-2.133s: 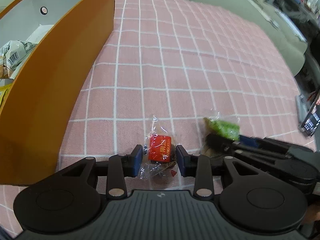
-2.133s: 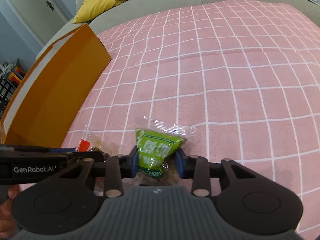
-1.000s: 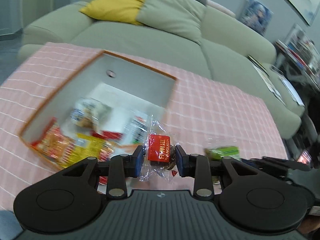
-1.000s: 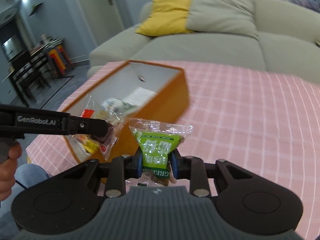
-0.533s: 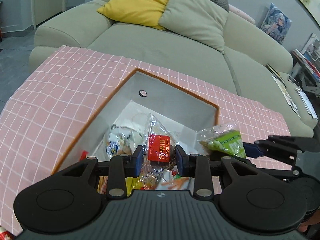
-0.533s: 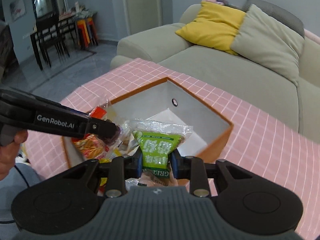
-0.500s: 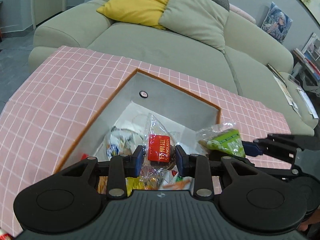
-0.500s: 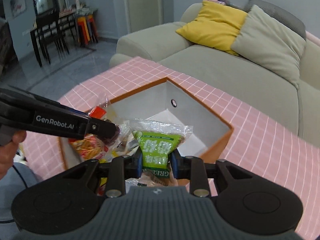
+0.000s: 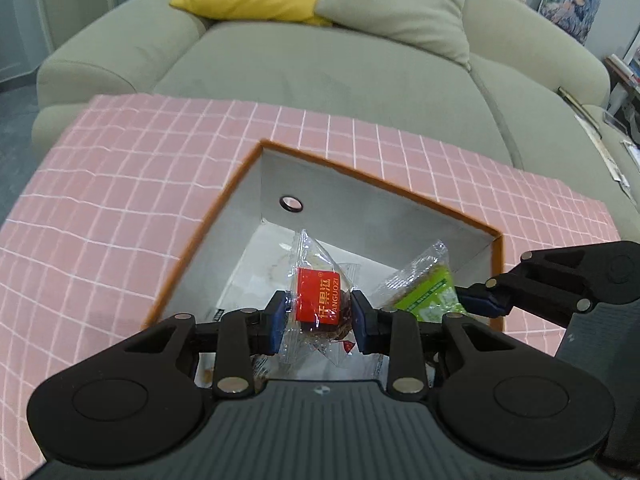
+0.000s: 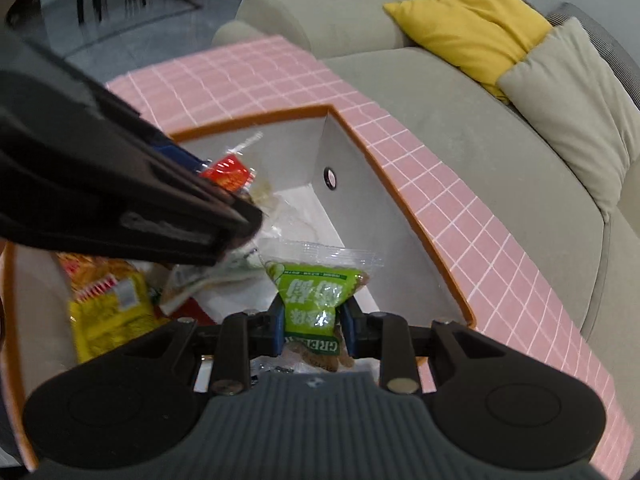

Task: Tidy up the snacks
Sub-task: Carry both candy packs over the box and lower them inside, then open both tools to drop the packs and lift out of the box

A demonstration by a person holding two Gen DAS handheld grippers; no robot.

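**Both grippers over the orange box, each with a snack packet**

Now my left gripper clamps a clear packet with a red label; the label carries orange characters and the letters "ANGUOZI". My right gripper pinches a green packet printed with white characters, "GREE" readable near its lower edge. Both packets hang above the open orange box, grey inside with a round hole in its far wall, standing on the pink checked cloth. Inside the box, toward its near left corner in the right wrist view, lies a yellow packet; its print is blurred. Behind the cloth stands a grey-green sofa with a yellow cushion.
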